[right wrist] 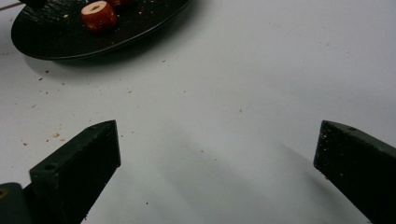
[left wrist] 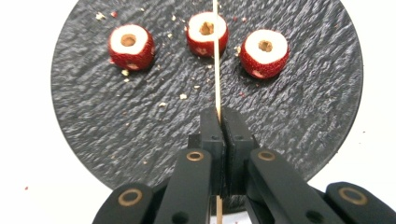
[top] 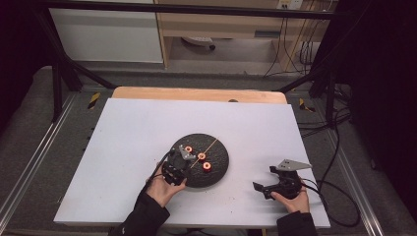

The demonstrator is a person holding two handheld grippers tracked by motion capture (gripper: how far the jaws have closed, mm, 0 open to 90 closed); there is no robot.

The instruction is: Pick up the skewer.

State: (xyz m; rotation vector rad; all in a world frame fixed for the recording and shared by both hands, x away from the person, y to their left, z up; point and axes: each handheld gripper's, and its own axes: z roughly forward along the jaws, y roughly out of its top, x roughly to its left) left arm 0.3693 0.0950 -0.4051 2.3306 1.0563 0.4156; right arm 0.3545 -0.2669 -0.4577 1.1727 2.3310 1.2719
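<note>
A round black slate plate (top: 219, 172) lies mid-table with three cored red fruit pieces on it (left wrist: 131, 46) (left wrist: 207, 33) (left wrist: 264, 53). My left gripper (left wrist: 219, 116) is over the plate's near edge, shut on a thin wooden skewer (left wrist: 217, 70). The skewer points across the plate and runs past the right edge of the middle fruit. In the high view the left gripper (top: 191, 158) sits at the plate's left side, skewer (top: 210, 146) angled up right. My right gripper (top: 264, 178) hovers over bare table to the right of the plate, open and holding nothing (right wrist: 217, 149).
The white table top (top: 137, 132) has crumbs scattered near the plate (right wrist: 70, 42). One fruit piece (right wrist: 99, 15) is seen from the right gripper view. A wooden board edge (top: 196, 93) runs along the back. Cables (top: 339, 147) trail off the right side.
</note>
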